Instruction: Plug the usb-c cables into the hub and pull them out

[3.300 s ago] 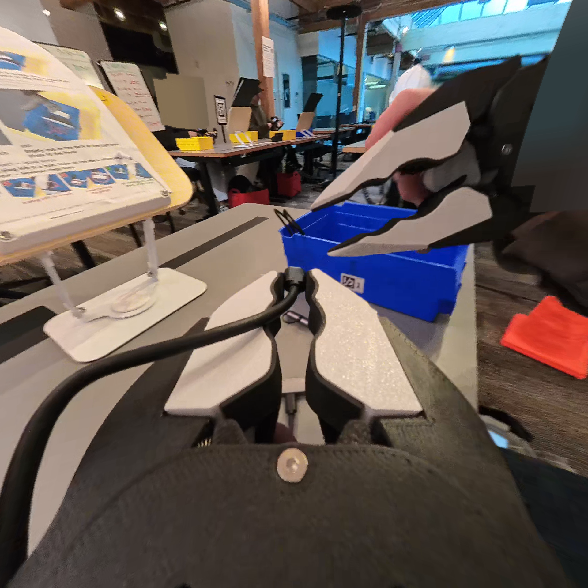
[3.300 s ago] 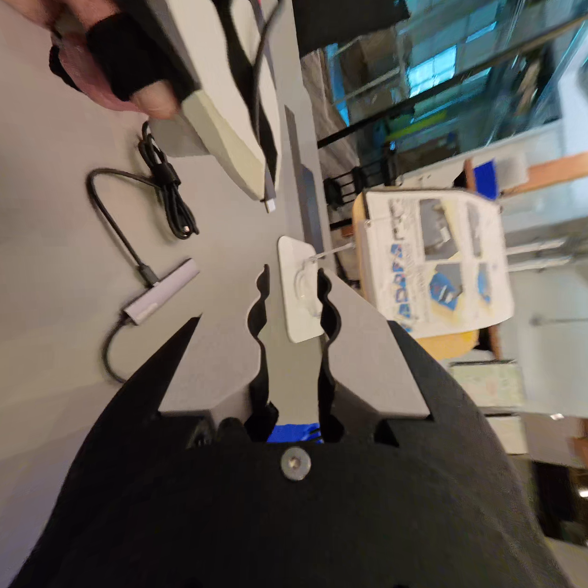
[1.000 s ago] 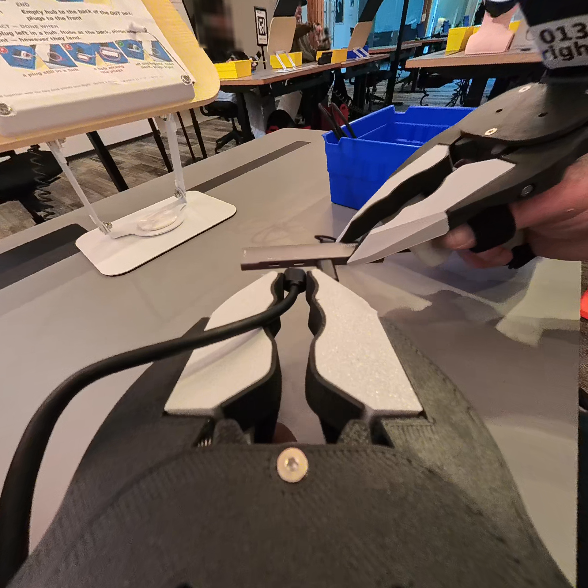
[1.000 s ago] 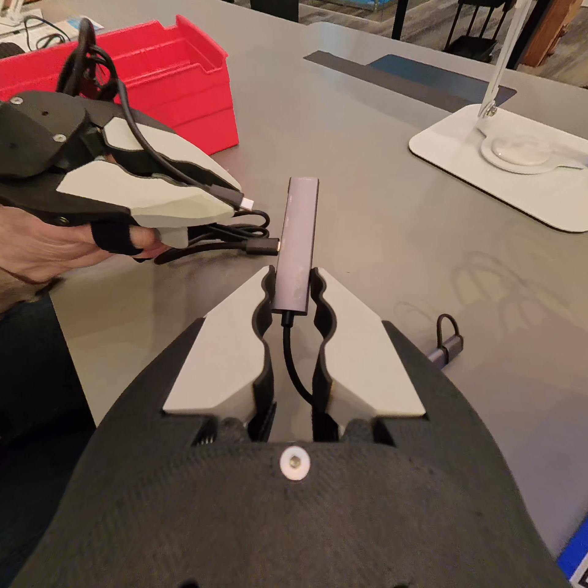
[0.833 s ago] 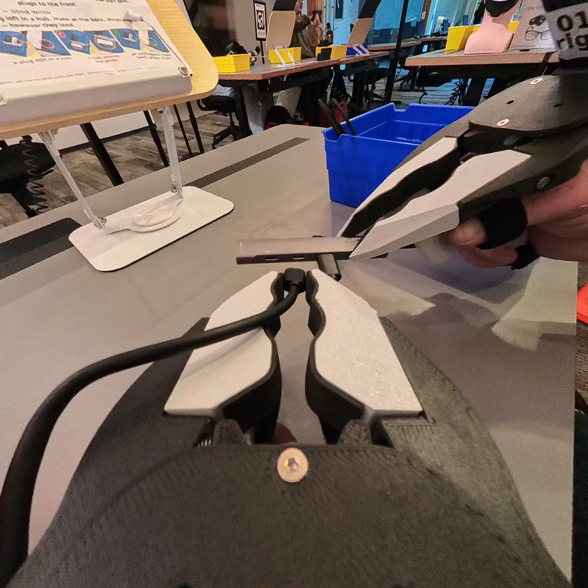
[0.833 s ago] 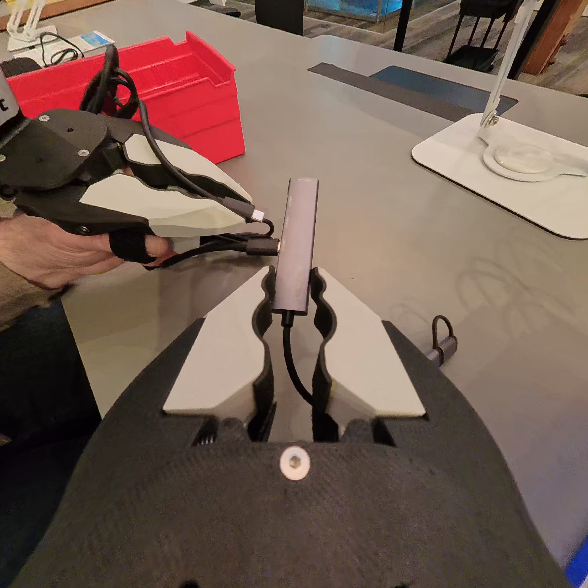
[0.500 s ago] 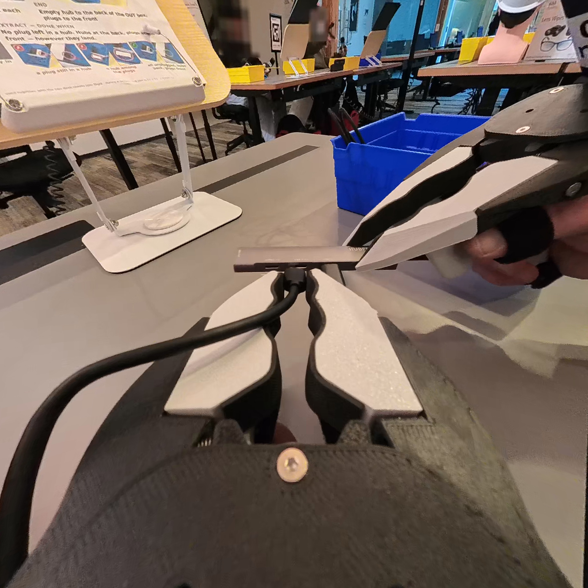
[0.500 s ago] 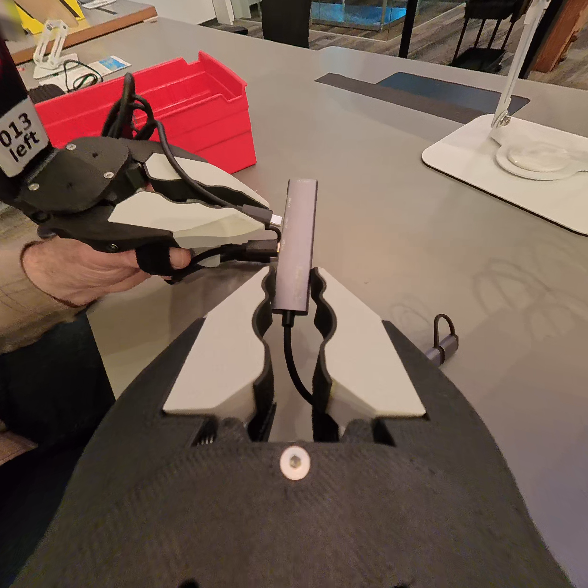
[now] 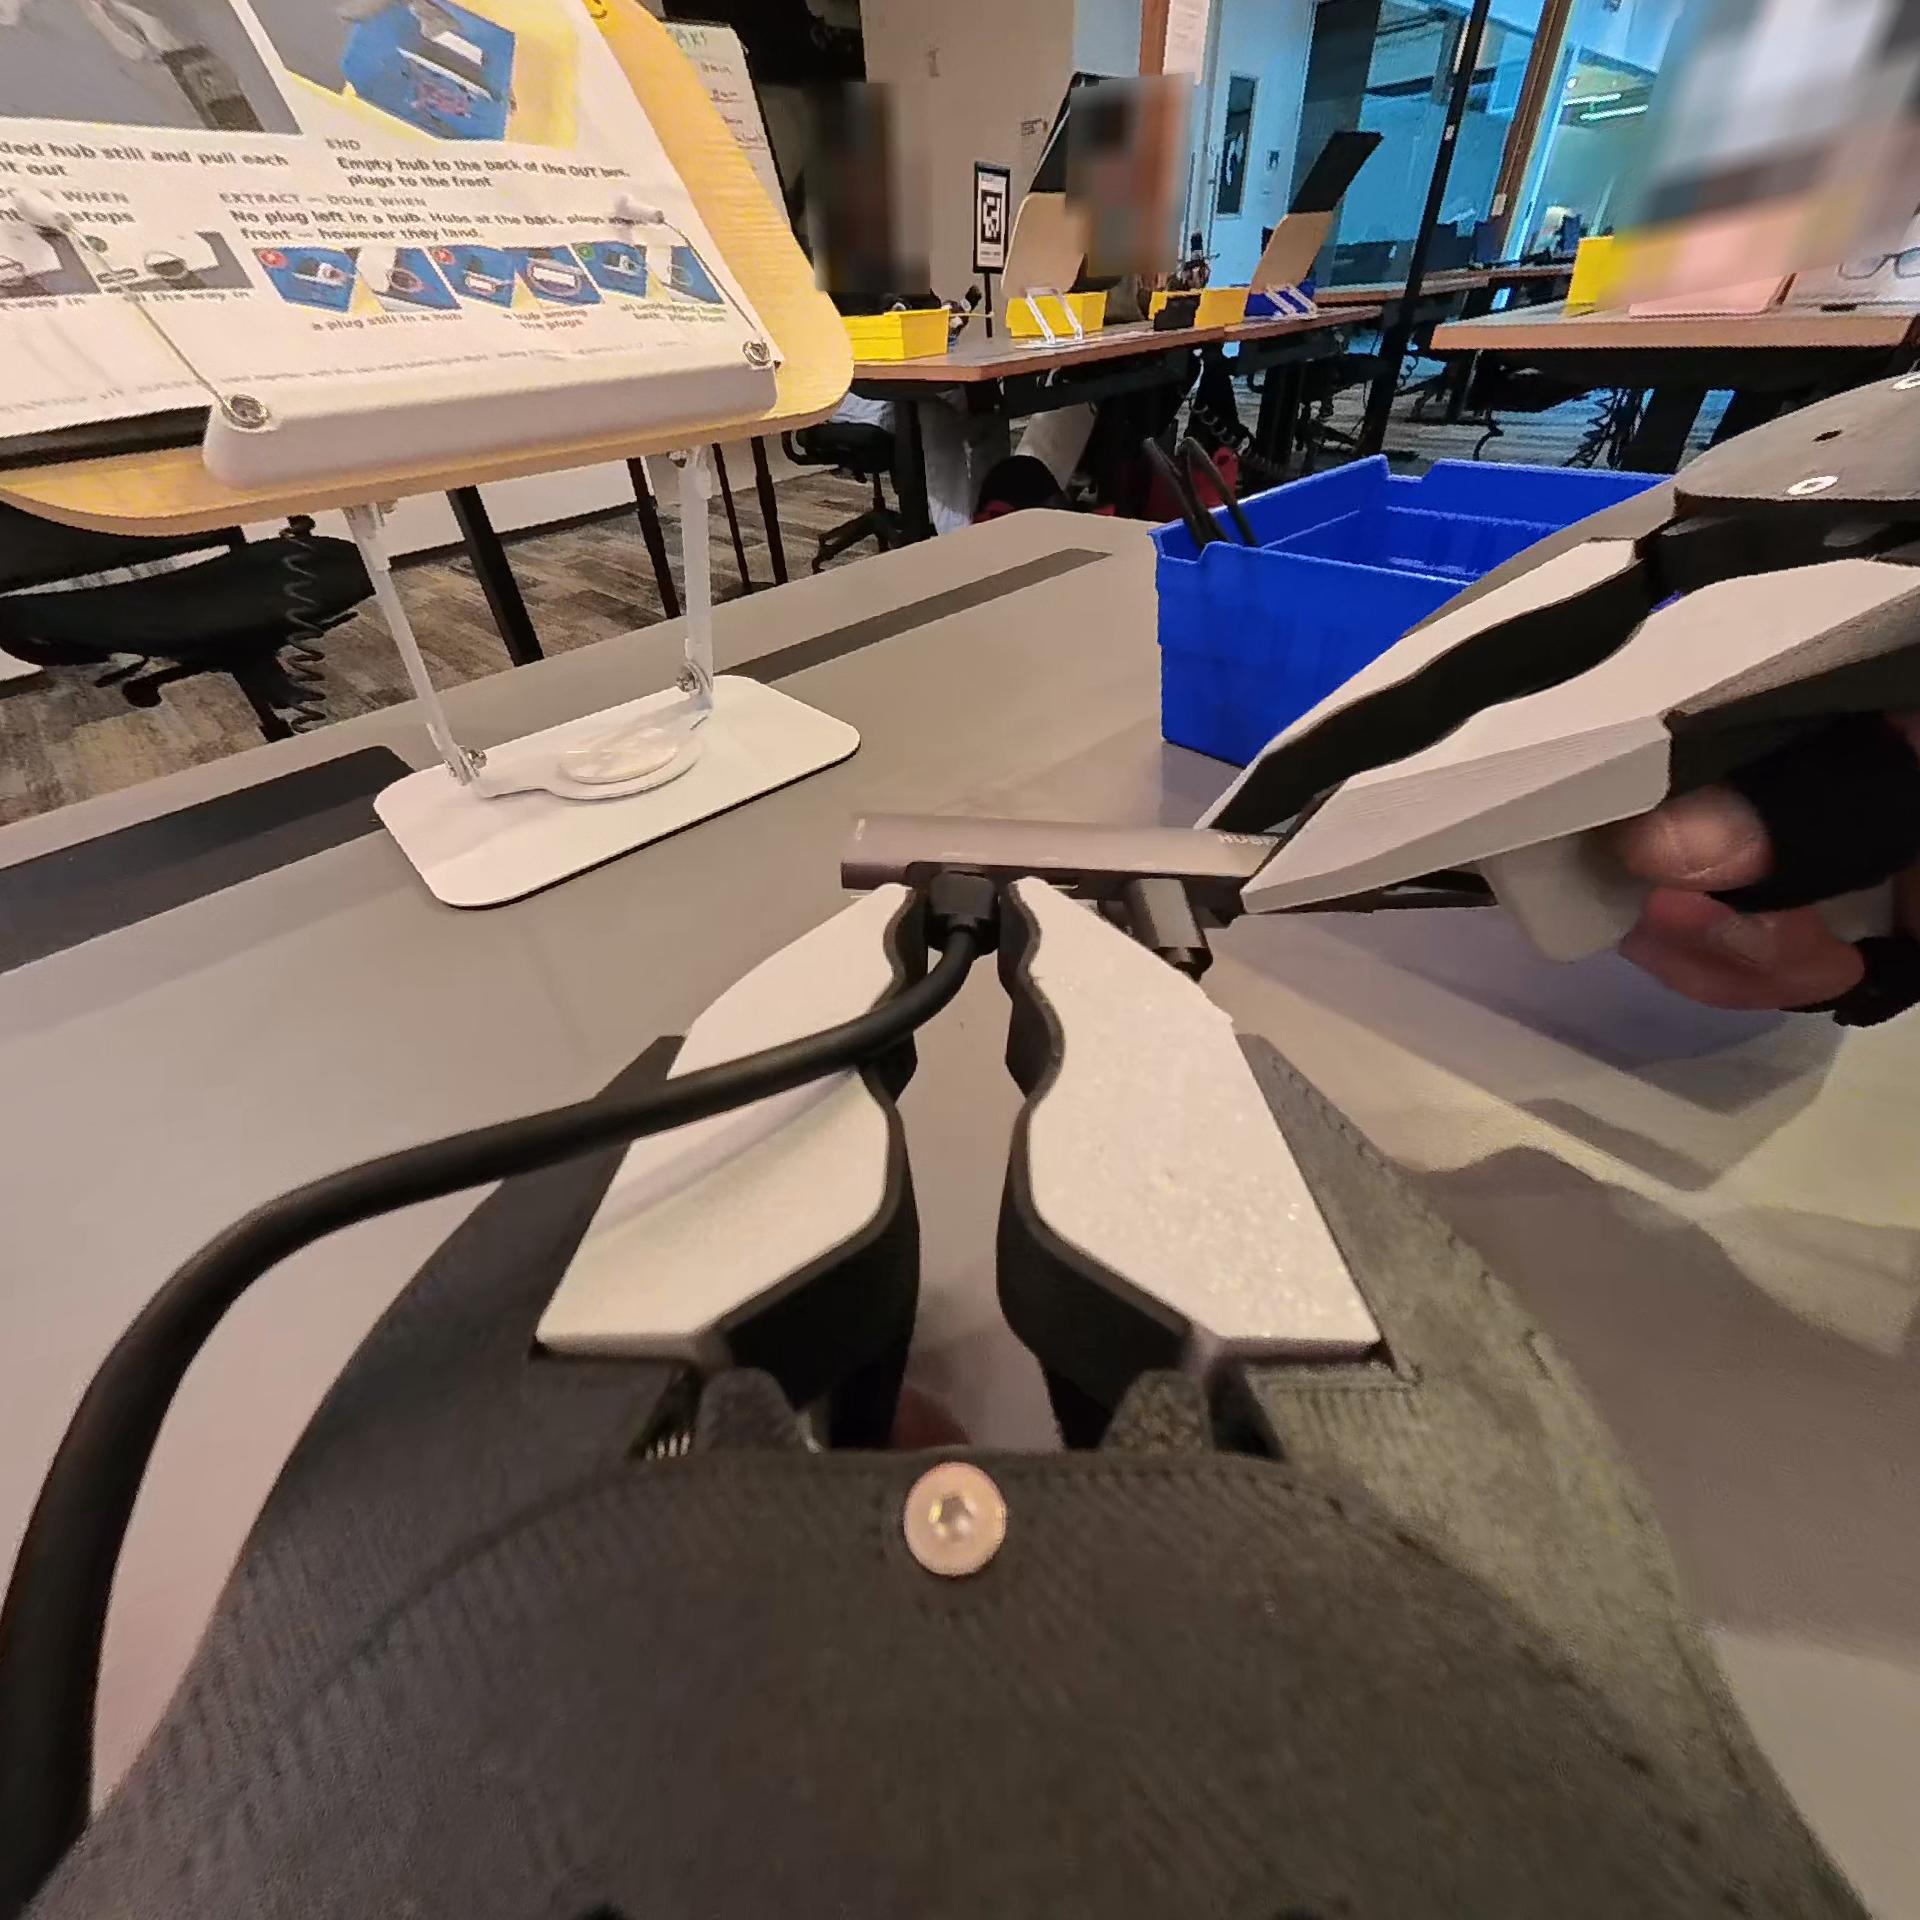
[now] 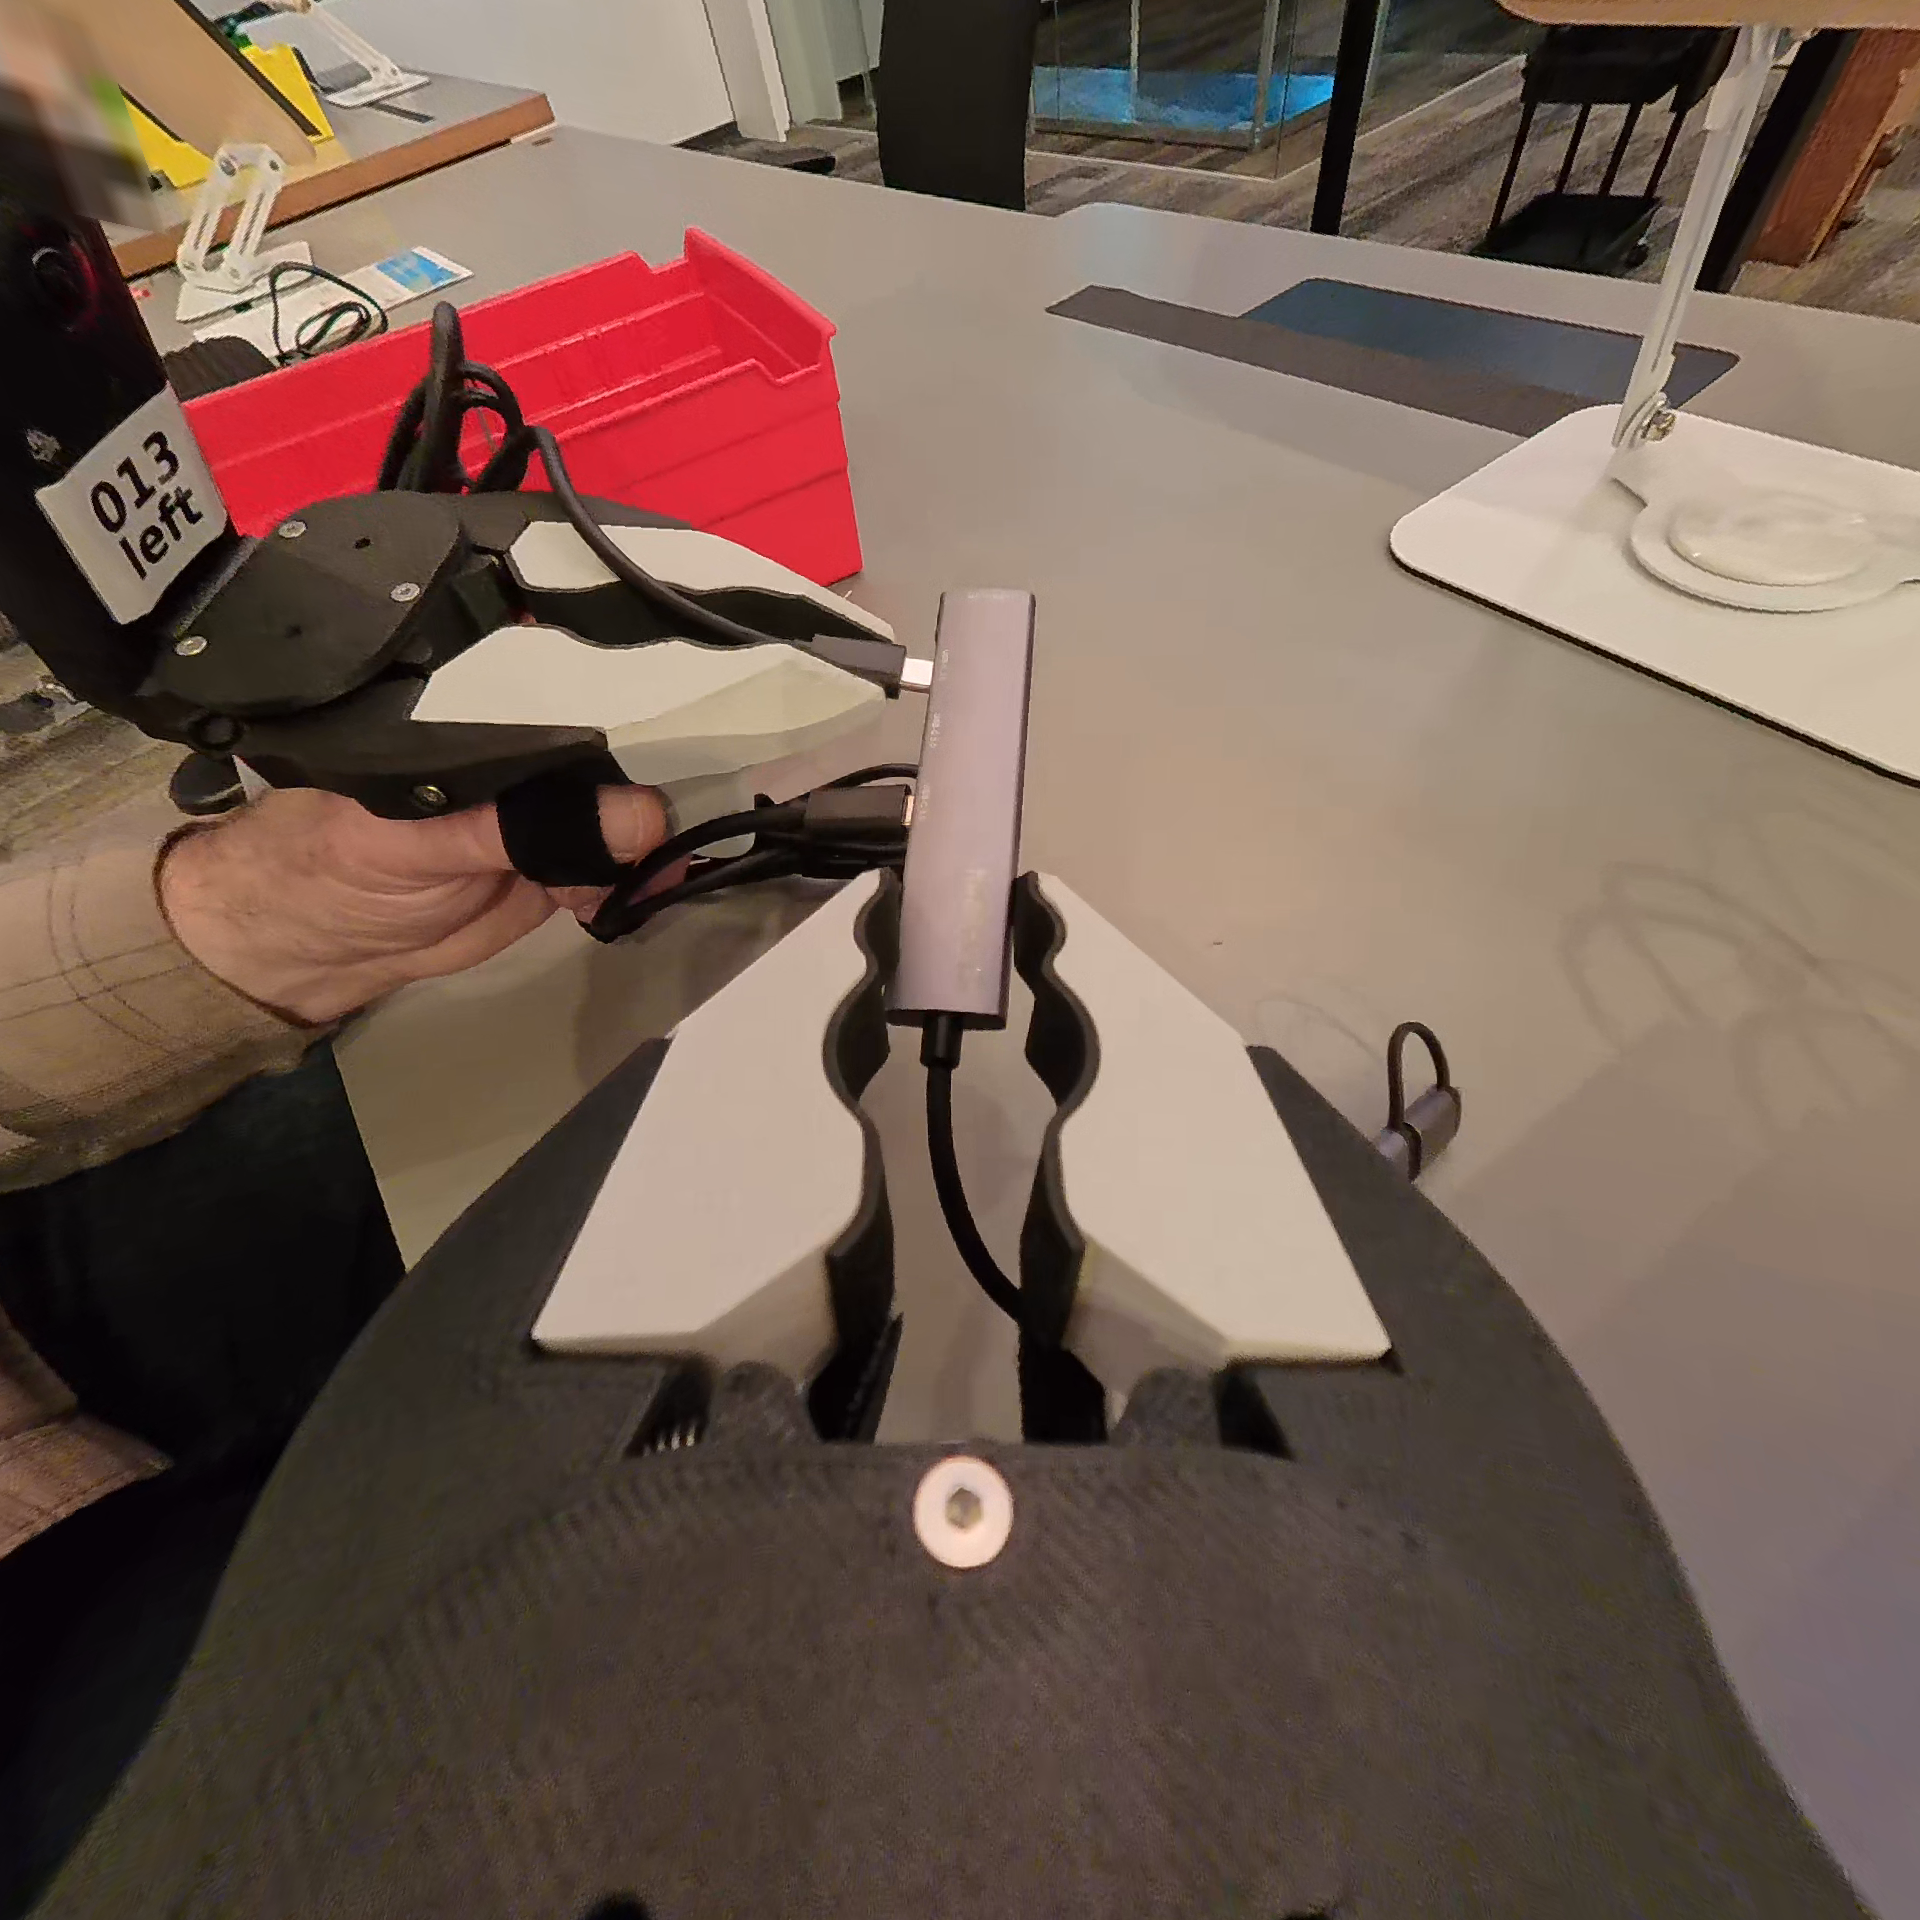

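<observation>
Above the grey table point(image 10: 1299, 727), the right gripper point(image 10: 951, 914) pinches the near end of the slim grey hub point(image 10: 977, 790) and holds it off the surface, its port side turned toward the other hand. That grip looks chosen to brace the hub against a sideways push while leaving the ports clear. The hub's own short lead point(image 10: 956, 1174) trails back between the fingers.

From the left, the left gripper point(image 10: 883, 665) is clamped on a black cable point(image 9: 520, 1132) just behind its plug point(image 10: 914, 673), so the metal tip sticks out beyond the fingertips. The tip sits right at a port near the hub's far end; whether it has entered I cannot tell. A second cable point(image 10: 831, 810) is already plugged in closer to the right gripper.

The left hand point(image 10: 343, 904) comes in level and square to the hub's side; the right hand point(image 9: 1745, 883) holds its gripper pointing along the hub's length, slightly downward.

A red bin point(image 10: 582, 416) stands behind the left gripper, a blue bin point(image 9: 1299, 623) beyond the right one.
</observation>
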{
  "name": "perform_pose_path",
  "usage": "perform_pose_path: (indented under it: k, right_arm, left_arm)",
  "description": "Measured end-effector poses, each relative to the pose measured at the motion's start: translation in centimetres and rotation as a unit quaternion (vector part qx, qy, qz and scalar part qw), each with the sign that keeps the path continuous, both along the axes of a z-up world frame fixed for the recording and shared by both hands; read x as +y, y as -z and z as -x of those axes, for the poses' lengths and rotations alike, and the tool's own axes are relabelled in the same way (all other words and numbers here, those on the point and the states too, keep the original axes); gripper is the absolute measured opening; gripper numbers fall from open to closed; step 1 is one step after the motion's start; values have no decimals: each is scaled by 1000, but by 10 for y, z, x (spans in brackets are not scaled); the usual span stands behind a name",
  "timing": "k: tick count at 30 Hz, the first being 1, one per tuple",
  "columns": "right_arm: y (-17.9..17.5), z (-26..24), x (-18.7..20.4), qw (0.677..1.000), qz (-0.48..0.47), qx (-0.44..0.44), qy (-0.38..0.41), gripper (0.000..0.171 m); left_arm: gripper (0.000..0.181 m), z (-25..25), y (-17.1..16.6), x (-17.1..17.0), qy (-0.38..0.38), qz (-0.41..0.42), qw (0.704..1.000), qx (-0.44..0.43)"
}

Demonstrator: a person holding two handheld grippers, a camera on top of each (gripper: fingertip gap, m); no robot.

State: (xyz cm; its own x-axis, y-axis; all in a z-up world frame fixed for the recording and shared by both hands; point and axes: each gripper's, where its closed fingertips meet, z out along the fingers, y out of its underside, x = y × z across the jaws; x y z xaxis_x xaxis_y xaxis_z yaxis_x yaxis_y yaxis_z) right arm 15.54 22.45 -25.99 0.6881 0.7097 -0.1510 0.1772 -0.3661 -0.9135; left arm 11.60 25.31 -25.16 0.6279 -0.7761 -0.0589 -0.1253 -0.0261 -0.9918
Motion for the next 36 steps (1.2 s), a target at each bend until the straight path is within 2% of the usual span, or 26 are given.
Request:
perform_pose_path:
  k: [36]
  right_arm:
    - [-19, 7, -8, 997, -37, -21, -72, 20]
  left_arm:
    - [12, 2, -32, -9, 16, -82, 996, -32]
